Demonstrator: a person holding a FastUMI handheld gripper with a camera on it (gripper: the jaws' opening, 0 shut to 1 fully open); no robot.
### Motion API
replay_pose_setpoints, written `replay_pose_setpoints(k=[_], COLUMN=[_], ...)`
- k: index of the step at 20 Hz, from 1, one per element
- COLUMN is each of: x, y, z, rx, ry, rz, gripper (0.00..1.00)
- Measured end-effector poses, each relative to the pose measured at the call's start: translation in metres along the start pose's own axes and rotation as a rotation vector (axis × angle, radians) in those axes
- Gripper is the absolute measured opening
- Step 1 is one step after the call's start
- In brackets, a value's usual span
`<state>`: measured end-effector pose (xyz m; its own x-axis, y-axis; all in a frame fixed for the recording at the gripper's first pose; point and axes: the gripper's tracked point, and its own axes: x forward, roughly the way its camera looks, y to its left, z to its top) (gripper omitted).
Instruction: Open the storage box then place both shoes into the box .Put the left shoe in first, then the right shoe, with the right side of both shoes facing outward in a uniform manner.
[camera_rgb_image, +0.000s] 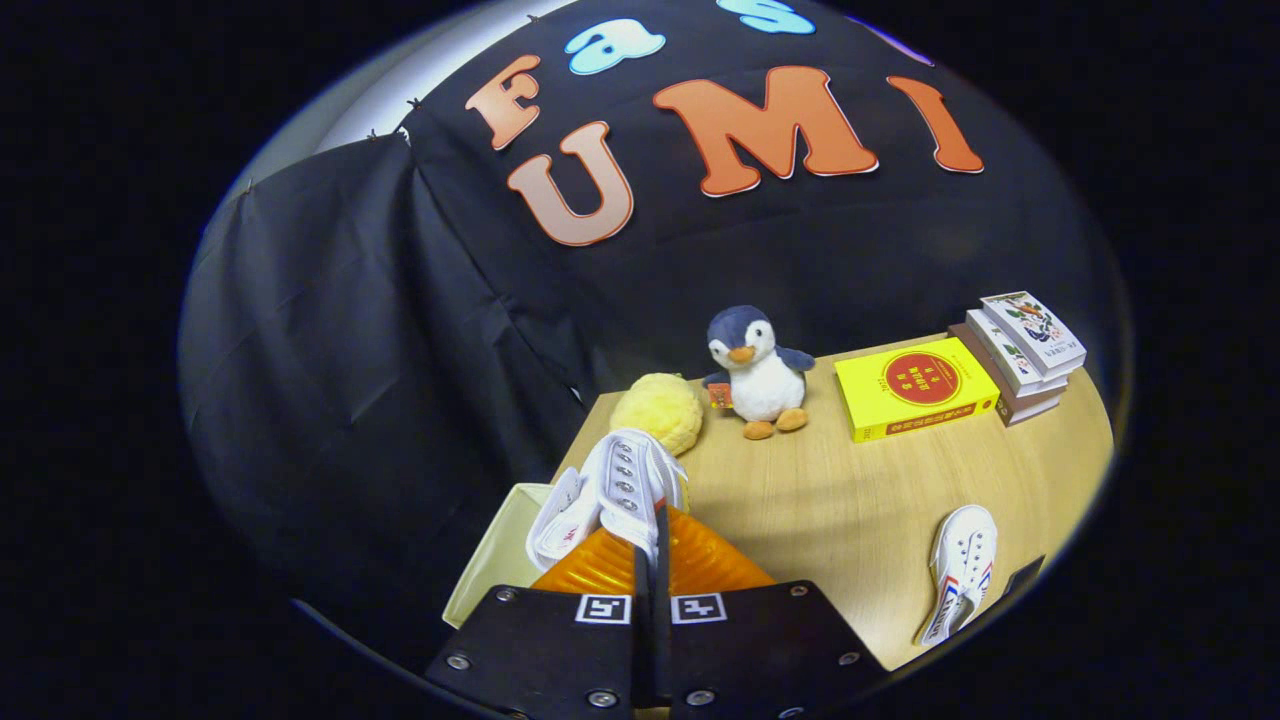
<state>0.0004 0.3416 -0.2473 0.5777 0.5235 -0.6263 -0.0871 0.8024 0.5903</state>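
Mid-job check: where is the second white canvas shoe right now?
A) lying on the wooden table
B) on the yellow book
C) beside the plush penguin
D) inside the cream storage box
A: the gripper is shut on one white canvas shoe over the cream storage box, while the second white canvas shoe lies on the wooden table.

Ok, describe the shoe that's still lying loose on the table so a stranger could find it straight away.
On the light wooden table, look away from the books, near its front edge. The white canvas shoe lies there alone; the other white shoe is pinched in the shut claw over the open box.
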Motion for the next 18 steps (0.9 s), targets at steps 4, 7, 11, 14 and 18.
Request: replay_pose_setpoints(k=[4,7,11,14,18], x=[0.019,0.032,0.044,0.057,0.077], y=[0.041,0.067,0.09,0.095,0.092], z=[-0.018,-0.033,-0.057,-0.078,-0.106], rx=[-0.004,0.007,0.014,0.023,0.056], ry=[0.065,0.121,0.203,0.267,0.355], rz=[0.031,0.043,0.041,0.007,-0.072], gripper=[0.0,0.0,0.0,0.01,0.01])
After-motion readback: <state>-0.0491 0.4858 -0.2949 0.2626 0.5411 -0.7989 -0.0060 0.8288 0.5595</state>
